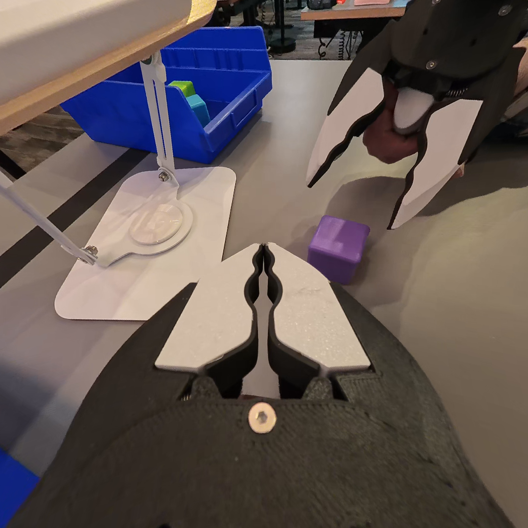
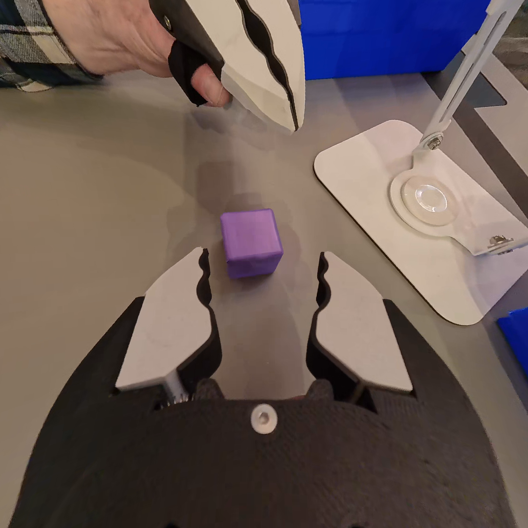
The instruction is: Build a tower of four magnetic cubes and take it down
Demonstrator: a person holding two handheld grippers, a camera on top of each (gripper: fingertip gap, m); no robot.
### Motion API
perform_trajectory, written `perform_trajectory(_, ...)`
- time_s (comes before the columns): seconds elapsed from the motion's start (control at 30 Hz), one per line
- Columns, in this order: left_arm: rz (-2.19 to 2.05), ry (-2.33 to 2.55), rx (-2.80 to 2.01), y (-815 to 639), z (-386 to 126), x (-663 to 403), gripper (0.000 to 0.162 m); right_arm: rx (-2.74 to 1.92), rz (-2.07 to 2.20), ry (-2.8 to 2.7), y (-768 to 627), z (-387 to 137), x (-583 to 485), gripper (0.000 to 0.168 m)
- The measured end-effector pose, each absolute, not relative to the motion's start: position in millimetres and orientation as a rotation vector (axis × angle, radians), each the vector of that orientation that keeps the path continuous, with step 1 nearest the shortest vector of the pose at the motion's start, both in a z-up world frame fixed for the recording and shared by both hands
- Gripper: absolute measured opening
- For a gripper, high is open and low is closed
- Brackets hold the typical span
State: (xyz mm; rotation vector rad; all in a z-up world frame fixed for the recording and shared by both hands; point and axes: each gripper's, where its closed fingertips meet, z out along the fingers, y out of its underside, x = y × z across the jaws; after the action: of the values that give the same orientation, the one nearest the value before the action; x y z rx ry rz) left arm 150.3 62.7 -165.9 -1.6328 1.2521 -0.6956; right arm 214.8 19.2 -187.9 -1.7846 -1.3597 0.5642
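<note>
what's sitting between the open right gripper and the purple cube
Nothing: the right wrist view shows bare grey table between the right gripper and the purple cube.

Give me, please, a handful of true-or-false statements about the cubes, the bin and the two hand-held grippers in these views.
1. The purple cube sits alone on the table. True.
2. The right hand-held gripper is shut on the purple cube. False: its jaws are open and the cube lies just ahead of them, untouched.
3. The left hand-held gripper is shut and empty. True.
4. A green cube and a teal cube lie in the blue bin. True.
5. Four cubes are stacked into a tower. False: no cube stands on another on the table.
</note>
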Motion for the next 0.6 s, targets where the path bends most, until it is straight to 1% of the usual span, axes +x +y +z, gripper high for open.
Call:
perform_trajectory(0.27,-0.685,1.263,-1.655,63.3,-172.2,150.5,0.0,-1.787,0.572,-1.345,21.9,-193.5,217.2,0.073)
perform_trajectory(0.6,-0.68,1.25,-1.652,64.3,-170.8,149.3,0.0,-1.774,0.58,-1.338,21.6,-194.3,217.8,0.077)
